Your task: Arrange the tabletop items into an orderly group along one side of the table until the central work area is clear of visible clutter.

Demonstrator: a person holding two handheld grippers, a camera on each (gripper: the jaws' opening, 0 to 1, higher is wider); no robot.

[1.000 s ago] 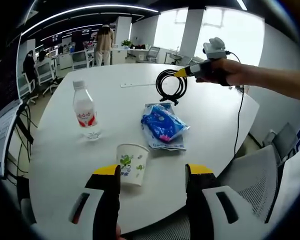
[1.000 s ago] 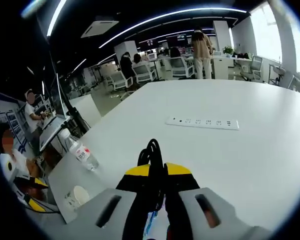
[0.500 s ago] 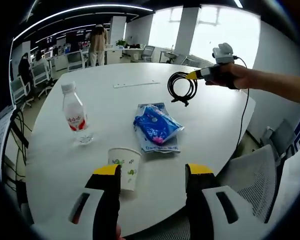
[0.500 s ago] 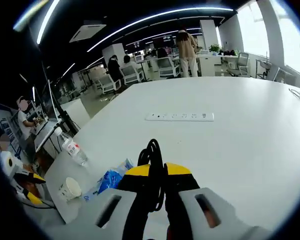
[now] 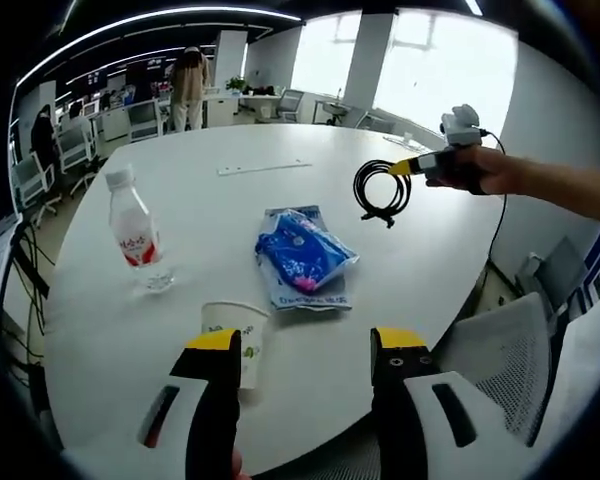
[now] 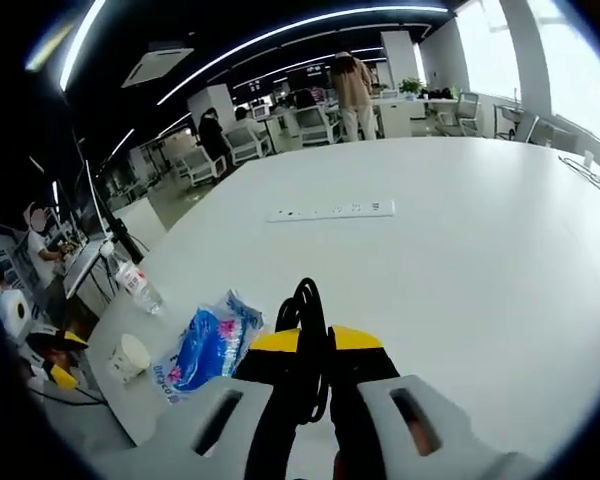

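In the left gripper view a round white table (image 5: 220,215) carries a water bottle (image 5: 130,232), a paper cup (image 5: 232,335) and a blue tissue pack (image 5: 302,257). My left gripper (image 5: 304,345) hangs open over the near edge, beside the cup. My right gripper (image 5: 412,167) holds a coiled black cable (image 5: 381,190) above the table's right side. In the right gripper view my right gripper (image 6: 316,342) is shut on the black cable (image 6: 306,301). Beyond it lie the tissue pack (image 6: 208,342), the cup (image 6: 130,355), the bottle (image 6: 138,287) and a white power strip (image 6: 331,211).
The white power strip (image 5: 258,168) lies across the far part of the table. A mesh-backed chair (image 5: 505,360) stands at the table's near right. Desks, chairs and a standing person (image 6: 354,83) fill the office beyond. Another cable (image 6: 587,170) lies at the table's far right edge.
My right gripper has carried the black cable rightward over the table, away from the tissue pack. The left camera has shifted, so the bottle and cup sit further left and lower.
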